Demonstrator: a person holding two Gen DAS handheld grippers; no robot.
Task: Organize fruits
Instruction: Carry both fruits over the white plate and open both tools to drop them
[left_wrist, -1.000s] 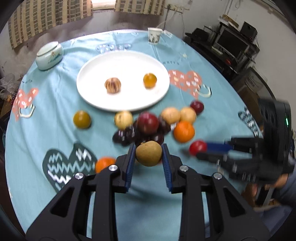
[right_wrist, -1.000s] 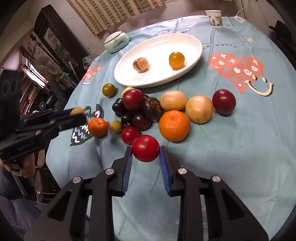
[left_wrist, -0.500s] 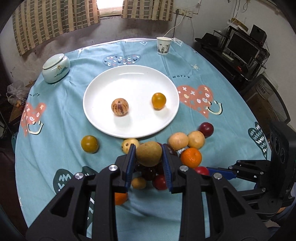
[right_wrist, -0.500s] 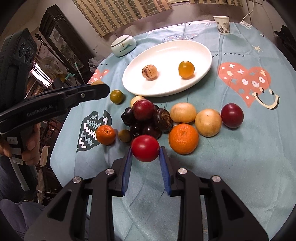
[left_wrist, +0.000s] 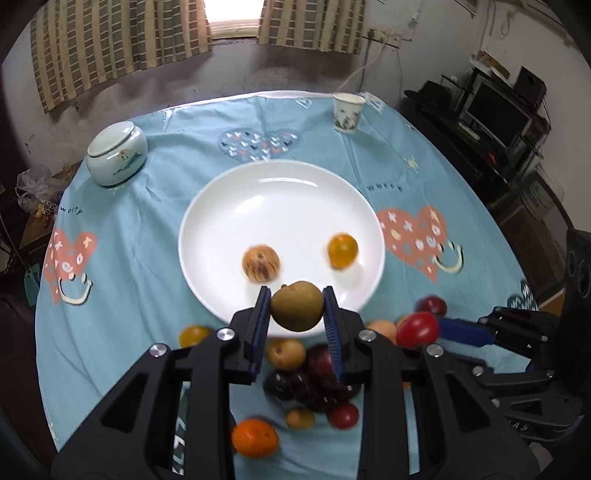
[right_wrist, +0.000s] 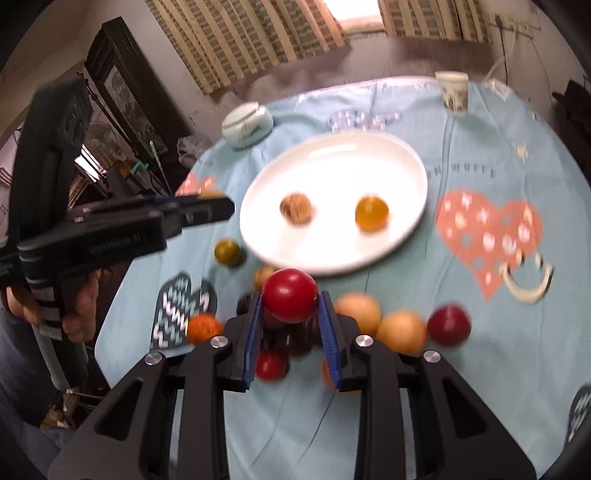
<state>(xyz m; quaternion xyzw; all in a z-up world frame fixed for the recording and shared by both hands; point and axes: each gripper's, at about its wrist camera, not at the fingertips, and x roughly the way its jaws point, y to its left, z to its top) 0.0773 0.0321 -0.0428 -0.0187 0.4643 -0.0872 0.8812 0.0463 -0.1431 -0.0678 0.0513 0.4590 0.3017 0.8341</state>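
Observation:
My left gripper (left_wrist: 297, 308) is shut on a brown-green round fruit (left_wrist: 296, 305), held above the near rim of the white plate (left_wrist: 229, 206). The plate holds a striped tan fruit (left_wrist: 260, 263) and a yellow-orange fruit (left_wrist: 342, 251). My right gripper (right_wrist: 290, 304) is shut on a red fruit (right_wrist: 290, 295), held above the fruit pile, just short of the plate (right_wrist: 402, 229). Loose fruits lie in front of the plate: dark plums (left_wrist: 295, 384), an orange (left_wrist: 255, 437), pale round fruits (right_wrist: 400, 331) and a dark red one (right_wrist: 448, 325).
A white lidded jar (left_wrist: 116, 153) stands at the far left and a paper cup (left_wrist: 347, 112) at the far right of the round blue tablecloth (left_wrist: 110, 236). An olive fruit (right_wrist: 227, 252) lies left of the plate. Shelves with electronics (left_wrist: 498, 110) stand to the right.
Both grippers have risen and moved forward toward the plate, each still holding its fruit. The left one is now over the plate's near rim.

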